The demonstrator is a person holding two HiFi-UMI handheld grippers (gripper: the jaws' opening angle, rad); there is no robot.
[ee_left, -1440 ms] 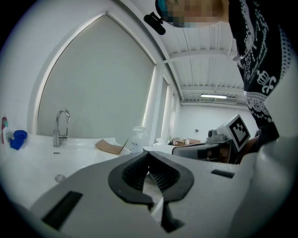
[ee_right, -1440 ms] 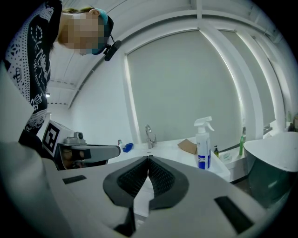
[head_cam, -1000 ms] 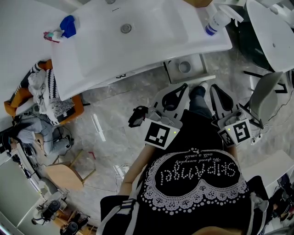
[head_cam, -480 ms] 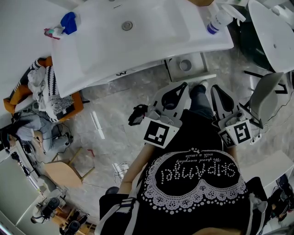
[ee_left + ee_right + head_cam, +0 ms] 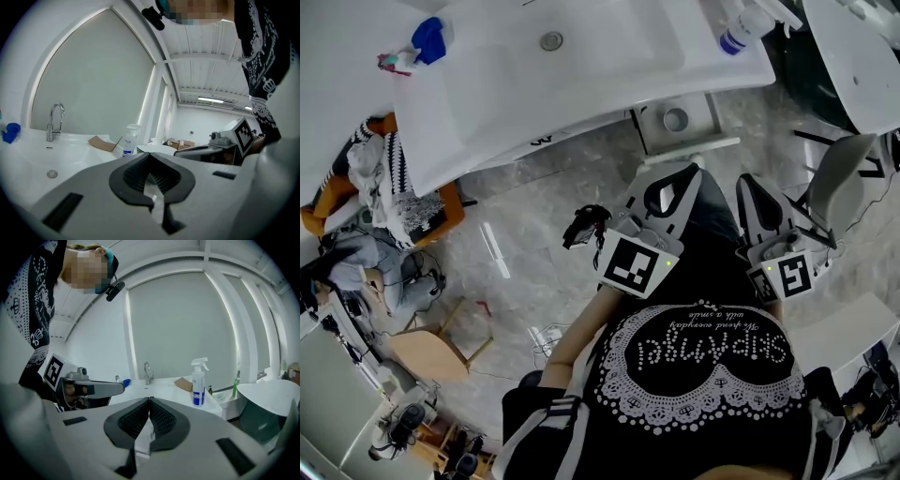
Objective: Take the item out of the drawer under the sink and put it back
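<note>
Head view: the sink [image 5: 581, 84] is seen from above, its front edge ahead of both grippers. No drawer or item is shown, so weight, stiffness and a hold point cannot be judged. The left gripper [image 5: 682, 176] and right gripper [image 5: 750, 185] are held side by side near the chest, aimed toward the sink.

Left gripper view: the 2 jaws are closed together on nothing.

Right gripper view: the 2 jaws are likewise closed and empty.
</note>
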